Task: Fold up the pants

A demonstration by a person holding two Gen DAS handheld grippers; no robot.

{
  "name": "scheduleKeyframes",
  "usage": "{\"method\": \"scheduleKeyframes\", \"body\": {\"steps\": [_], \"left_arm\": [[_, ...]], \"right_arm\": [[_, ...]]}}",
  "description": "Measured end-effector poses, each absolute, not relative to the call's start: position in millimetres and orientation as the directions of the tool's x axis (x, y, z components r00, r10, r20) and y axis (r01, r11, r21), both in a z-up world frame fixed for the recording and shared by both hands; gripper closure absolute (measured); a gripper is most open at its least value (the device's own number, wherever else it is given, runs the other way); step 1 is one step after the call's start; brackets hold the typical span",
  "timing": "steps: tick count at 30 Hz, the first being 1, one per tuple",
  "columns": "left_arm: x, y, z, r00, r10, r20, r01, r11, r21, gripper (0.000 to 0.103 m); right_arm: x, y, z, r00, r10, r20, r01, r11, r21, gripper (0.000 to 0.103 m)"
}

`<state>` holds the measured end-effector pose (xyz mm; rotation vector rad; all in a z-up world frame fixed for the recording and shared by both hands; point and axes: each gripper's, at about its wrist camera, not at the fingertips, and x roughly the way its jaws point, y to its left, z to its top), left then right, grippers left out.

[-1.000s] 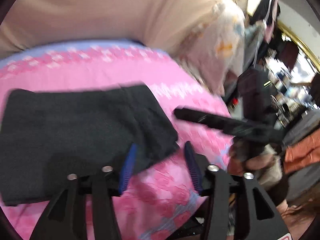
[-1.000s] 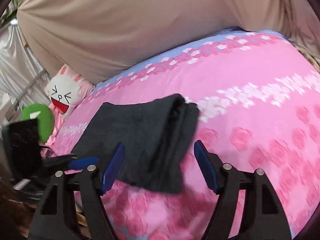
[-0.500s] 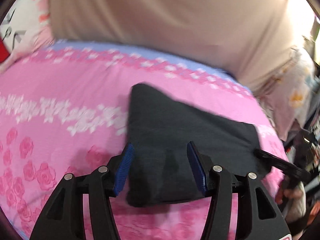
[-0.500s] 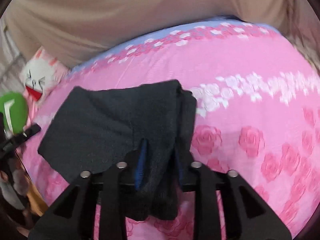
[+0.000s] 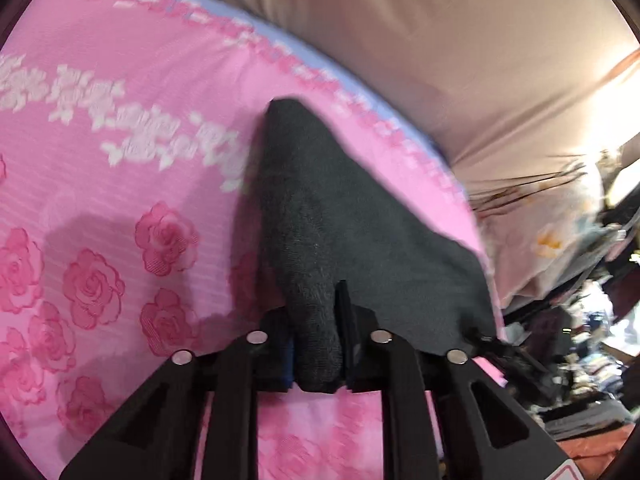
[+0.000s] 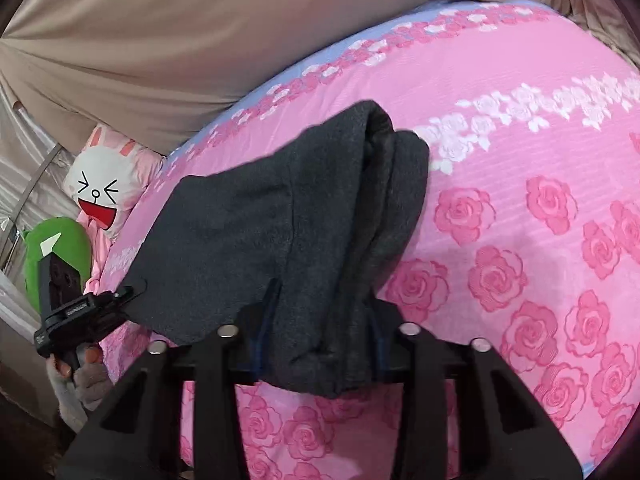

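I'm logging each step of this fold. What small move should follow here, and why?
Probably lift both near corners together and carry them toward the far edge. The left gripper and right gripper are each closing on a near corner of the dark pants, which lie on the pink bedspread.

Black hand-held gripper point(image 5: 316, 344), blue pads

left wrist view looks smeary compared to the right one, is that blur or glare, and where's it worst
Left wrist view: motion blur smears the white flower print on the pink bedspread, and glare burns out the upper right edge; the dark pants stay fairly readable. Right wrist view: sharp and evenly lit, roses crisp, only fisheye bending at the bed edge.
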<state>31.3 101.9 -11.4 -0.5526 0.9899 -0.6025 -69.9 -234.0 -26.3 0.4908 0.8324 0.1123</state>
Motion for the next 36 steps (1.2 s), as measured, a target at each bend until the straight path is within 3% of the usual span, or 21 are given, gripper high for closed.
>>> {"method": "scheduleKeyframes", "body": {"steps": [4,6,9,11,14,17,18,19,20,22,29,36], "left_arm": [[17,106,-2,0.396,-0.671,-0.627,0.220,0.732,-0.644,0.090],[20,103,-24,0.354,-0.650,-0.673,0.172,0.752,-0.636,0.088],[20,113,-38,0.365,-0.667,-0.650,0.108,0.724,-0.682,0.071],[22,115,-39,0.366,-0.693,-0.621,0.099,0.693,-0.715,0.050],[22,105,-34,0.380,-0.692,-0.614,0.137,0.698,-0.702,0.040],[23,88,-31,0.391,-0.672,-0.629,0.162,0.723,-0.671,0.045],[24,81,-31,0.398,-0.651,-0.646,0.176,0.745,-0.643,0.056],[26,78,-31,0.400,-0.628,-0.667,0.181,0.768,-0.615,0.076],[27,74,-29,0.410,-0.617,-0.672,0.192,0.778,-0.598,0.081],[22,76,-15,0.451,-0.603,-0.657,0.231,0.791,-0.567,0.090],[-24,75,86,0.577,-0.621,-0.530,0.436,0.783,-0.443,0.092],[-64,91,180,0.674,-0.658,-0.335,0.561,0.752,-0.347,0.092]], "right_arm": [[-82,-231,-23,0.649,0.319,-0.691,0.065,0.881,0.468,0.072],[-81,-232,-42,0.609,0.304,-0.733,0.098,0.888,0.449,0.066],[-85,-242,-47,0.627,0.365,-0.688,0.115,0.831,0.545,0.056],[-84,-243,-49,0.631,0.391,-0.670,0.104,0.813,0.573,0.046],[-79,-237,-50,0.646,0.383,-0.661,0.090,0.821,0.564,0.040],[-73,-229,-50,0.667,0.371,-0.647,0.085,0.824,0.560,0.034],[-71,-226,-50,0.669,0.357,-0.652,0.075,0.840,0.537,0.035],[-69,-223,-49,0.669,0.320,-0.670,0.088,0.862,0.500,0.049],[-68,-222,-50,0.667,0.323,-0.672,0.095,0.857,0.507,0.066],[-73,-222,-41,0.684,0.313,-0.659,0.094,0.858,0.506,0.073],[-116,-203,46,0.799,0.298,-0.523,-0.030,0.888,0.459,0.074],[-153,-194,130,0.907,0.262,-0.329,-0.130,0.919,0.372,0.074]]}}
